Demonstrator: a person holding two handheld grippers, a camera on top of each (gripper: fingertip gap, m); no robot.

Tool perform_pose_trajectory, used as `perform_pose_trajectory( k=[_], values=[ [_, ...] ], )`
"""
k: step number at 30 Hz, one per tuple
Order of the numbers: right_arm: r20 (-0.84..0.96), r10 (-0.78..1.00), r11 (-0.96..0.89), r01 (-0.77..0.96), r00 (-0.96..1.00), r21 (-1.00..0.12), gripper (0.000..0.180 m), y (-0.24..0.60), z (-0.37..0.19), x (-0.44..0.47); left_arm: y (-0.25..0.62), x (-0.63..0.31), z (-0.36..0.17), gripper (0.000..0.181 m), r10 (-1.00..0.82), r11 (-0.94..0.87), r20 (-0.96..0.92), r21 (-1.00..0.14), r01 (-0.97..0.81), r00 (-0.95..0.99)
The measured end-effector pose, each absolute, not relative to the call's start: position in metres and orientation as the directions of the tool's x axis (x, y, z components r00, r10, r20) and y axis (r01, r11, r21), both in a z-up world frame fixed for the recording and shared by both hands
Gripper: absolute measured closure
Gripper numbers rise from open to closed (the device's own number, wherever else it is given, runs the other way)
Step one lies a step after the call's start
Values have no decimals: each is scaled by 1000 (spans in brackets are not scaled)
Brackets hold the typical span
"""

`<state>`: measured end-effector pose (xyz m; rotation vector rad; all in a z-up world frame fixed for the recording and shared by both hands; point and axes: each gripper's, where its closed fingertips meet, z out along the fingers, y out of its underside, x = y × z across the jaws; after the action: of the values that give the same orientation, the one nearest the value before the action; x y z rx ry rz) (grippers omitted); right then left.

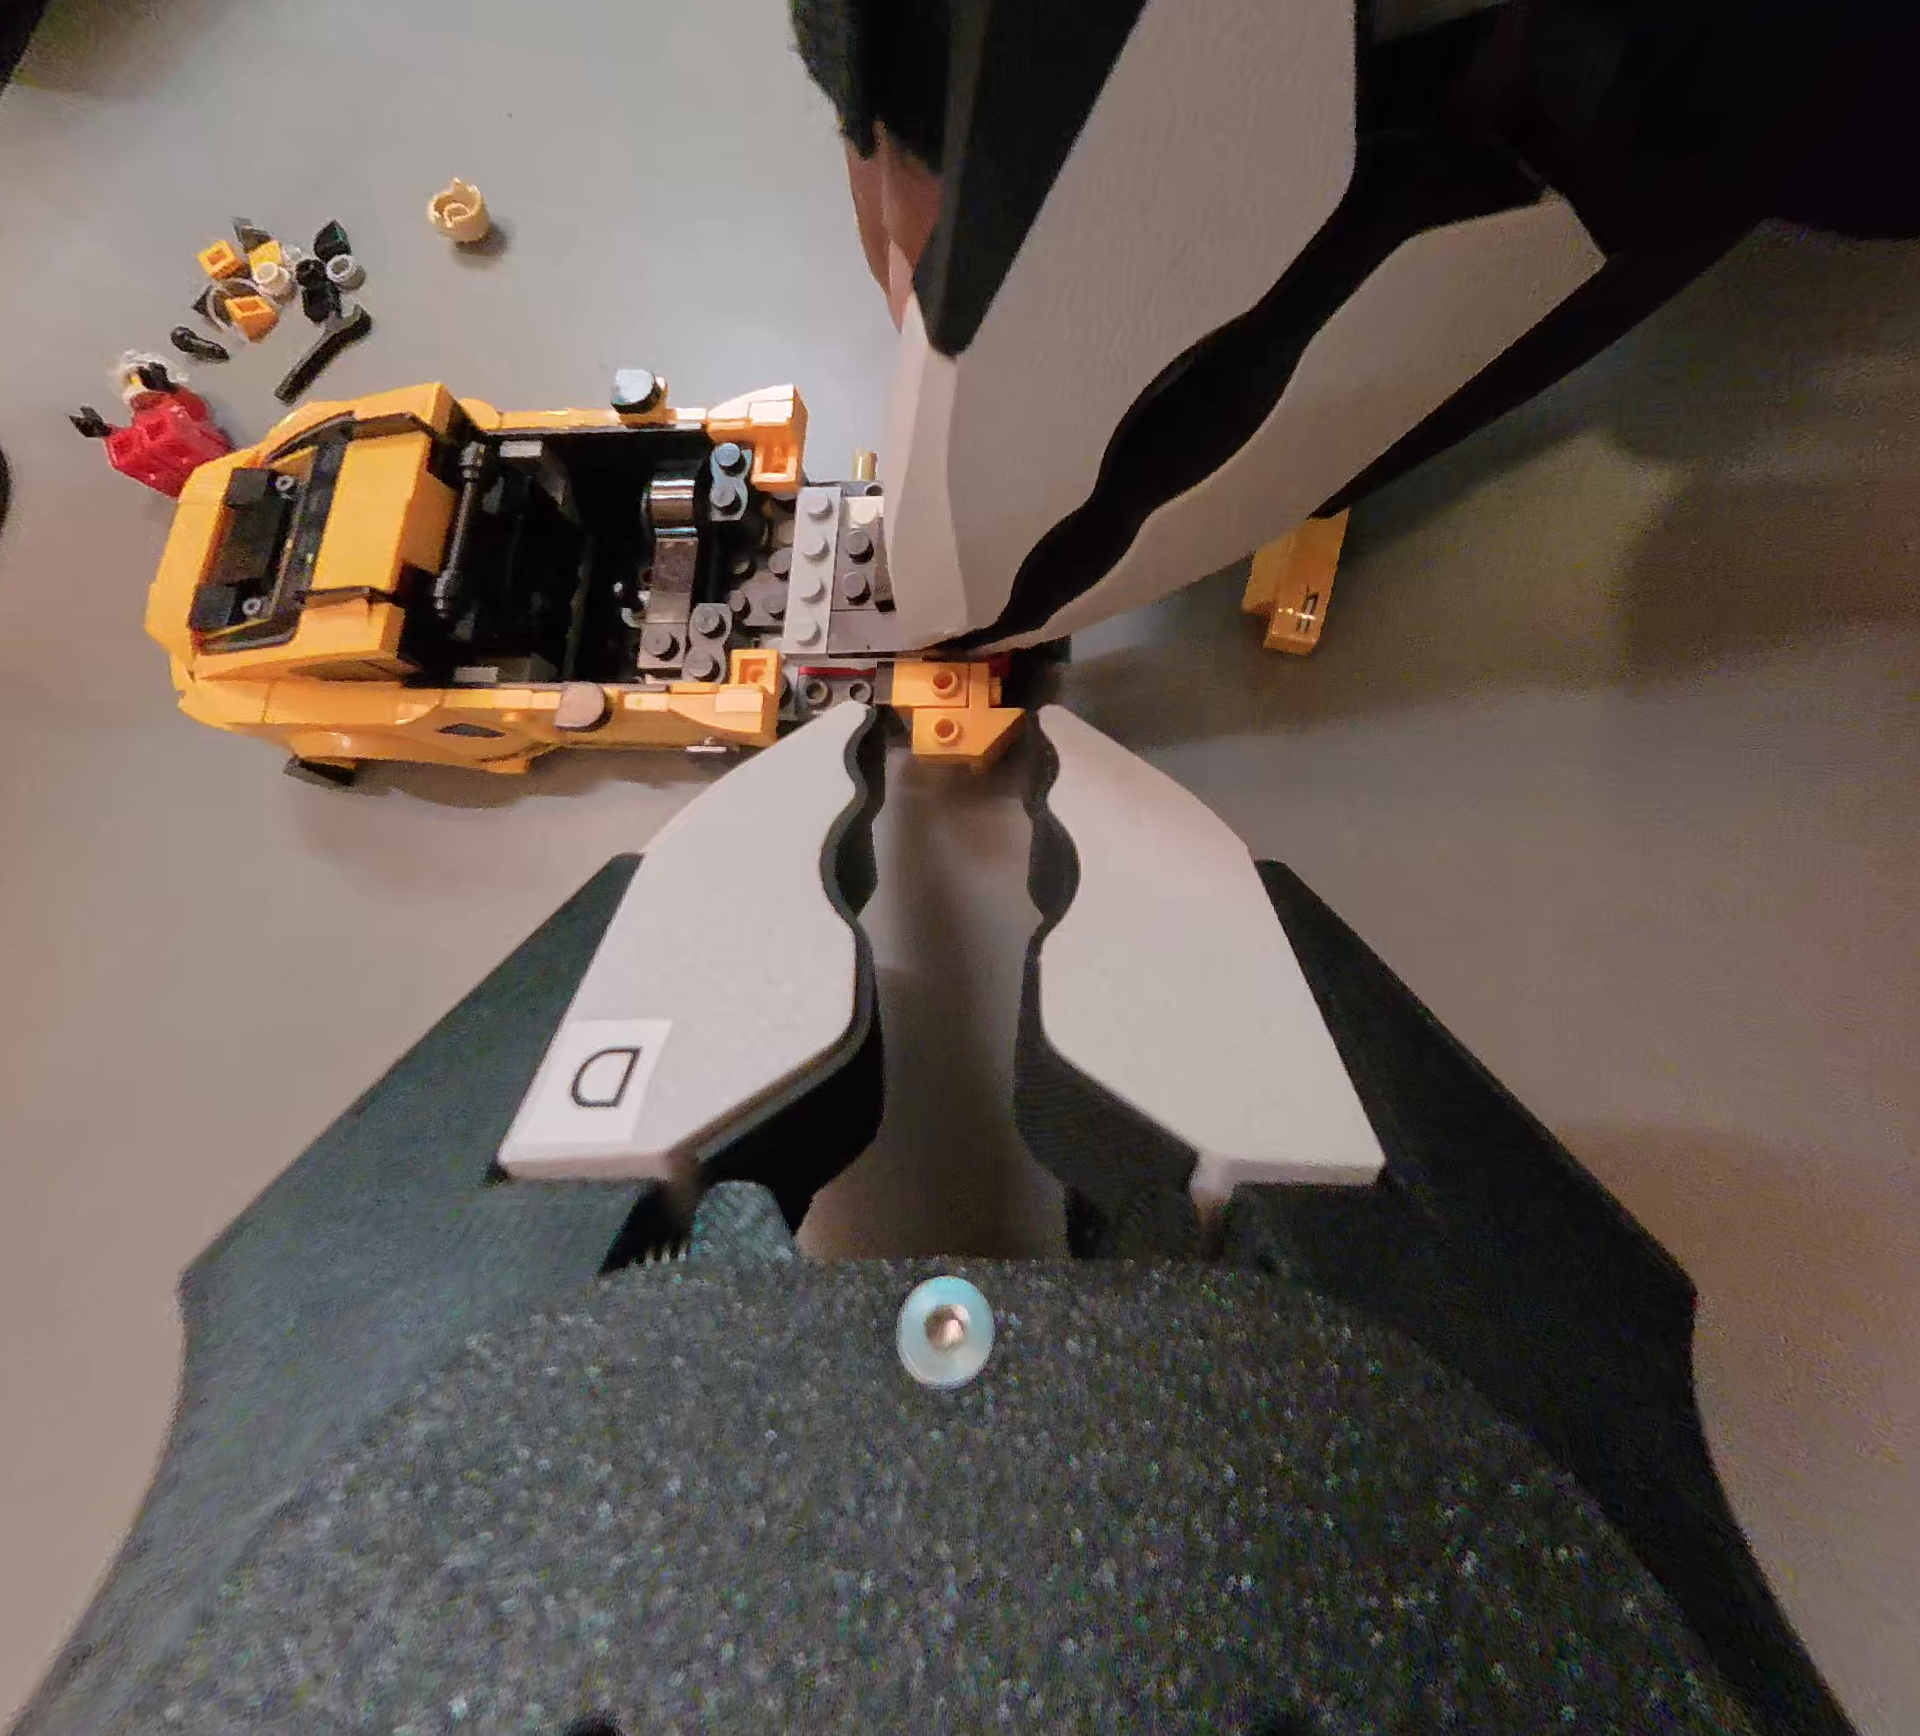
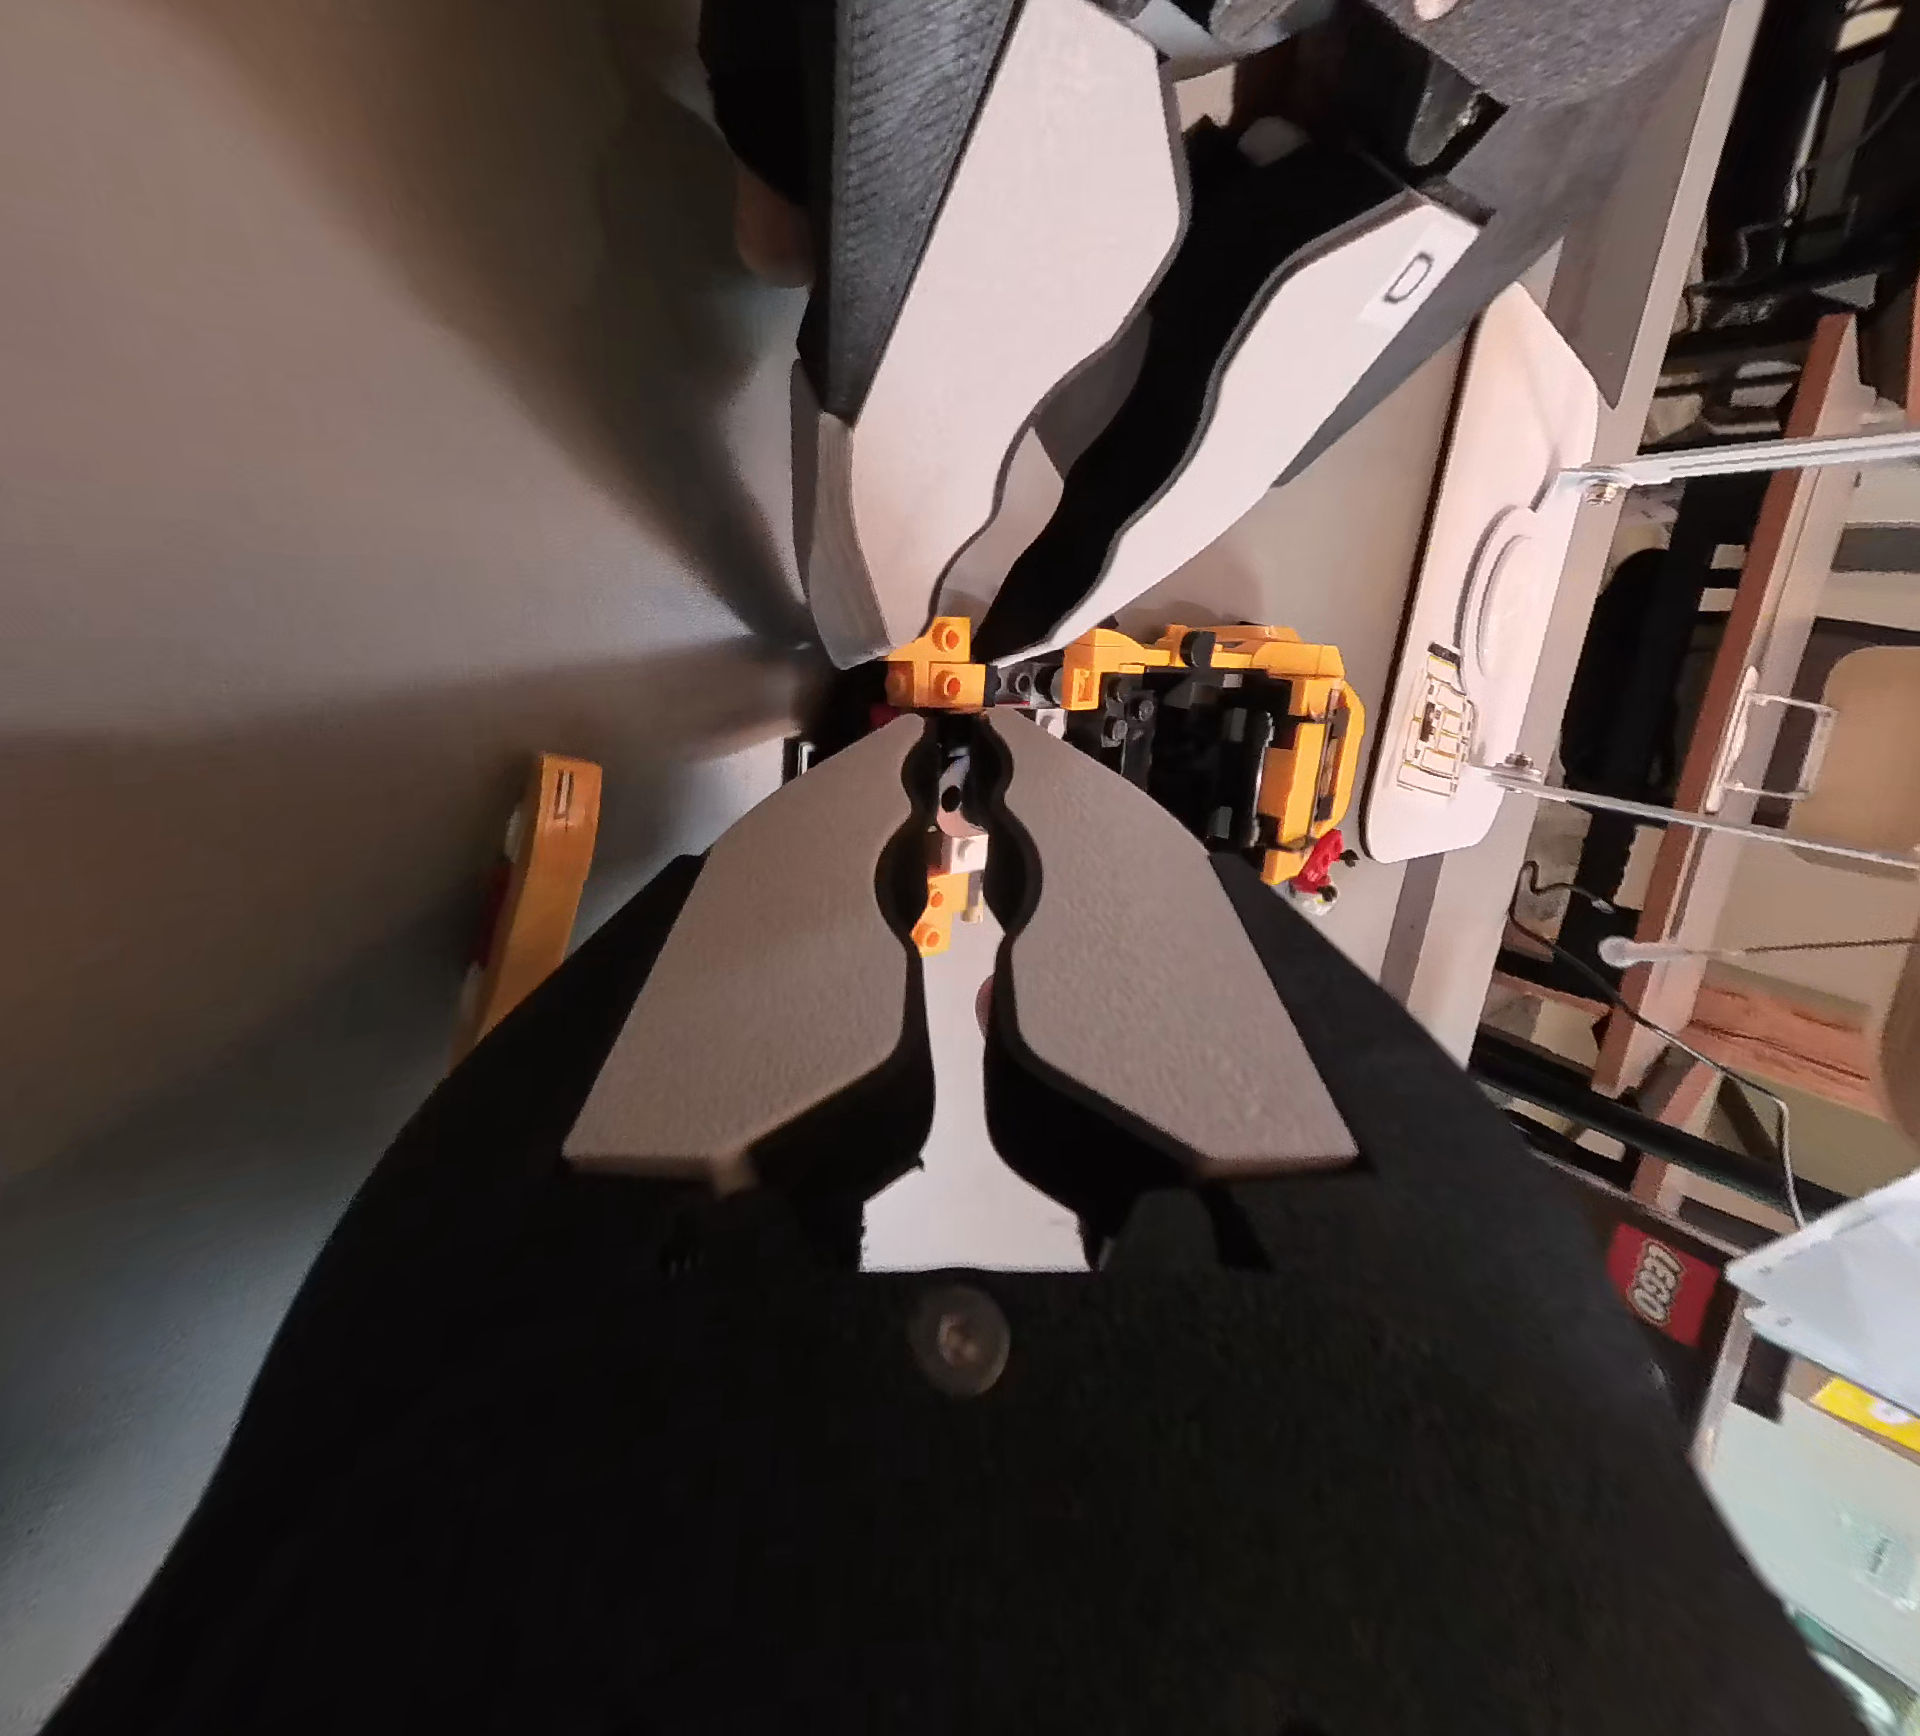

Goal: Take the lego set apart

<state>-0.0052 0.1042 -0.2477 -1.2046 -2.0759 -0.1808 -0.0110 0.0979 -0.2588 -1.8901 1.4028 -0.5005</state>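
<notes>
Left gripper (image 1: 951, 715): ours, part open; the fingertips bracket the small orange corner block (image 1: 951, 712) at the car's end, touching or very near it. We cannot tell that they are pinching yet.
Right gripper (image 2: 951, 736): nearly closed, tips pressed onto the dark end section of the model just beside that orange block; a small grey and orange stack (image 2: 951, 876) sits between its fingers.
Lego car (image 1: 468, 585): yellow, on the grey table (image 1: 1455, 959), roof off, cabin open, studs of the grey plate bare.
Loose parts: small pile (image 1: 270, 284) and red minifigure (image 1: 156, 429) beyond the car; yellow panel (image 1: 1294, 585) on the other side, well apart.
Step in hand: we judge it is prising the orange block off the end.
Doing it well: we should close squarely on the block's sides, brace the chassis with the right, and roll the block off its studs instead of pulling straight.
Risk: the car skids or neighbouring plates come away too.
</notes>
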Motion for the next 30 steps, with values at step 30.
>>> perform_pose_trajectory(
  k=[30],
  values=[
    [522, 841, 416, 788, -143, -455, 165, 105, -240, -2, 97, -6, -260, 153, -935, -175, -78, -748, -640, 346]
  ],
)
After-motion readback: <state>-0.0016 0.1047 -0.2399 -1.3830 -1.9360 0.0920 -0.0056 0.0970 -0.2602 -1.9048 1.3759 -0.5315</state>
